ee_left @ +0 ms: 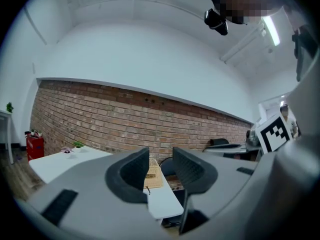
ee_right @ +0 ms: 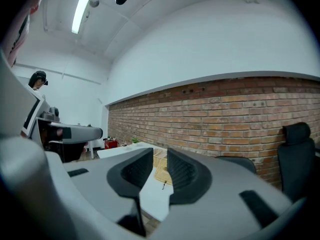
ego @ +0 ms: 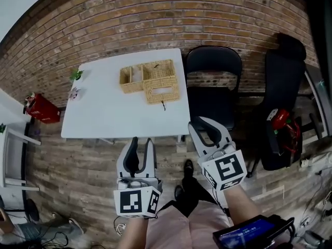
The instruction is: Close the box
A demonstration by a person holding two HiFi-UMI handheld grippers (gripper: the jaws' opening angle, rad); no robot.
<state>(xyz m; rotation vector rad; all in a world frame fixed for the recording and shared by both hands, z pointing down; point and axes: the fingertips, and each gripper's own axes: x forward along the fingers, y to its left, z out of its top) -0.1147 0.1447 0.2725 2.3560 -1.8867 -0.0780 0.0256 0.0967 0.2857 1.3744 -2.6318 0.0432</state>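
Observation:
A woven wicker box (ego: 150, 80) sits at the far right of a white table (ego: 98, 113). Its top stands open and a flap with a small dark tie lies toward the front. Both grippers hang in the air short of the table's near edge, well apart from the box. My left gripper (ego: 141, 144) is open with nothing between its fingers; its own view frames the box (ee_left: 154, 176) in the gap. My right gripper (ego: 207, 126) is open too, with a narrower gap and nothing in it, and the box (ee_right: 161, 166) shows beyond its jaws.
A black folding chair (ego: 213, 82) stands right of the table, and a second black chair (ego: 282, 87) with a red item (ego: 280, 119) further right. Two small plants (ego: 77, 75) sit on the table's left edge. A red object (ego: 41, 108) is on the floor at left. Brick wall behind.

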